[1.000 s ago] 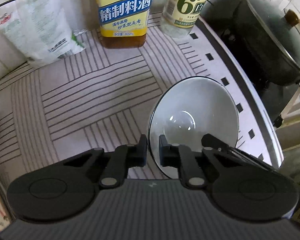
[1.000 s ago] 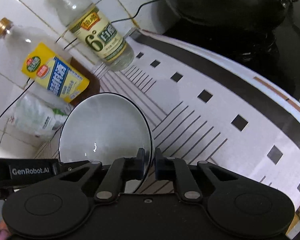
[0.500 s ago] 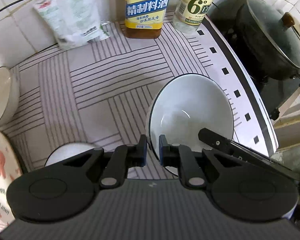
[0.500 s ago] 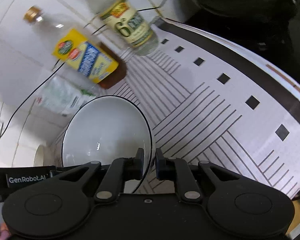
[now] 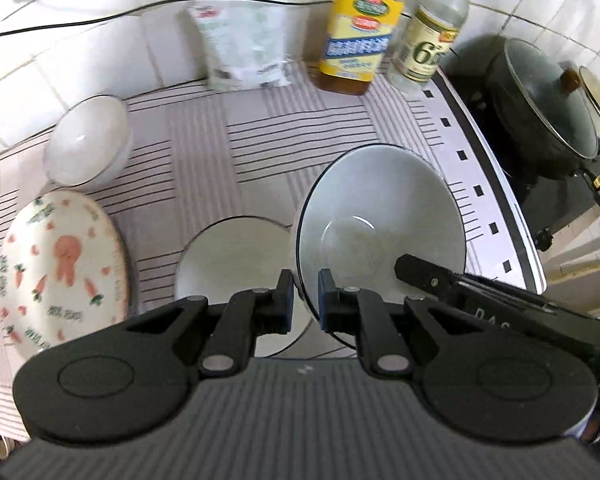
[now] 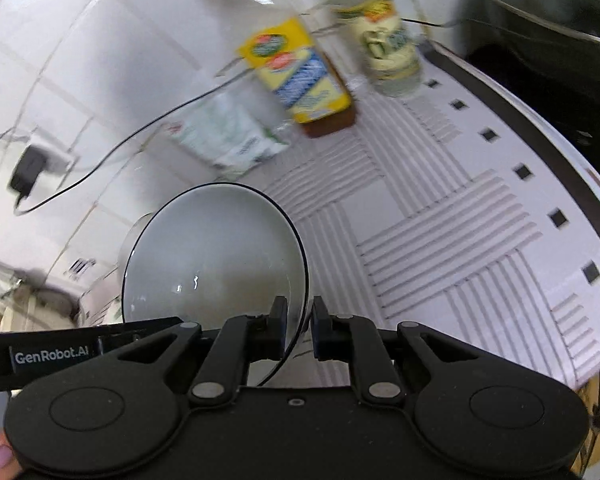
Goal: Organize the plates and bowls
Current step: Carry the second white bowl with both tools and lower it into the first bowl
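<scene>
A white bowl with a dark rim (image 5: 380, 216) is held above the striped mat by both grippers. My left gripper (image 5: 302, 298) is shut on its left rim. My right gripper (image 6: 298, 322) is shut on its right rim, and the bowl (image 6: 212, 256) fills the lower left of the right wrist view. A second white dark-rimmed bowl (image 5: 232, 264) sits on the mat just left of and below the held one. A carrot-print plate (image 5: 60, 272) lies at the left. A plain white bowl (image 5: 88, 140) stands behind it.
A yellow-label bottle (image 5: 356, 40), a clear bottle (image 5: 424, 48) and a white bag (image 5: 244, 48) stand along the tiled back wall. A lidded black wok (image 5: 544, 104) sits on the stove at the right. The mat's right edge (image 5: 492, 200) borders the stove.
Both grippers have lifted the bowl up and back from the bottles. The second bowl, the carrot plate and the plain bowl have come into the left wrist view.
</scene>
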`<state>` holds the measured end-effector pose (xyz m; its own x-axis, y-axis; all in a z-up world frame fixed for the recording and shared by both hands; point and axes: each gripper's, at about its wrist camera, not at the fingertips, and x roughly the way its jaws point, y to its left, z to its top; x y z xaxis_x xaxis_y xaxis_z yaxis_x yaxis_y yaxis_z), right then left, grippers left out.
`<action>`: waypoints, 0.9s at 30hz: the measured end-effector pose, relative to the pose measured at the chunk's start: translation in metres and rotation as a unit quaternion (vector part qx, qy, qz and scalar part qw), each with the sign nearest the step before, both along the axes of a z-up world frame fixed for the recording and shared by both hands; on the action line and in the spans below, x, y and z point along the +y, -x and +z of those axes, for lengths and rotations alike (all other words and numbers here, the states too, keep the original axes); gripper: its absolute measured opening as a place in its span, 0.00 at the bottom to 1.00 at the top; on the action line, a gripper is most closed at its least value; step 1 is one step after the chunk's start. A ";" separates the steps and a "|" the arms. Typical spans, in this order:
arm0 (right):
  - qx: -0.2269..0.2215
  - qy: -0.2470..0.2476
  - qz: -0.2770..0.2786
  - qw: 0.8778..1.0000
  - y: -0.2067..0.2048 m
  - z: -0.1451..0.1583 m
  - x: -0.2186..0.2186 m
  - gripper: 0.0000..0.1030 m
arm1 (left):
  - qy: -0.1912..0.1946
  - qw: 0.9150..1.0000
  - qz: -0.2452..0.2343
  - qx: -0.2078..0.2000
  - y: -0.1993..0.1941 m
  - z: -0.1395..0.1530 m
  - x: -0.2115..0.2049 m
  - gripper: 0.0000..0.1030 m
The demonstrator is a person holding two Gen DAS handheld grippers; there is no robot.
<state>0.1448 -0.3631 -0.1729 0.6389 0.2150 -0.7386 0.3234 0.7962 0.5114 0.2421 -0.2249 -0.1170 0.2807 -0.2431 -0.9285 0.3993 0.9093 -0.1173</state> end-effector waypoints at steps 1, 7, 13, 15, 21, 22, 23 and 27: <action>-0.009 -0.002 0.010 1.000 0.000 0.002 0.004 0.16 | -0.002 1.000 0.005 0.000 0.001 0.001 0.005 0.11; -0.015 -0.014 0.060 0.998 -0.012 0.001 0.022 0.16 | 0.001 0.999 0.042 0.001 0.004 0.004 0.038 0.11; -0.007 0.015 0.102 0.995 -0.025 -0.010 0.043 0.16 | -0.005 0.997 0.070 0.025 0.002 -0.015 0.056 0.11; -0.009 0.034 0.114 0.993 -0.028 -0.013 0.047 0.16 | -0.008 0.996 0.074 0.041 -0.001 -0.026 0.059 0.11; -0.011 0.091 0.148 0.985 -0.037 -0.022 0.060 0.16 | -0.006 0.993 0.094 0.074 -0.004 -0.054 0.064 0.13; -0.010 0.097 0.152 0.984 -0.038 -0.024 0.062 0.16 | -0.008 0.993 0.095 0.076 -0.005 -0.056 0.064 0.13; -0.010 0.104 0.156 0.982 -0.039 -0.025 0.063 0.16 | -0.010 0.992 0.095 0.078 -0.005 -0.059 0.064 0.13; -0.019 0.151 0.178 0.972 -0.041 -0.027 0.073 0.16 | -0.003 0.990 0.106 0.097 -0.010 -0.066 0.066 0.13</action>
<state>0.1858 -0.2905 -0.2003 0.5917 0.2053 -0.7796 -0.0154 0.9697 0.2437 0.2524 -0.1589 -0.1826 0.1408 -0.1917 -0.9713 0.1691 0.9713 -0.1672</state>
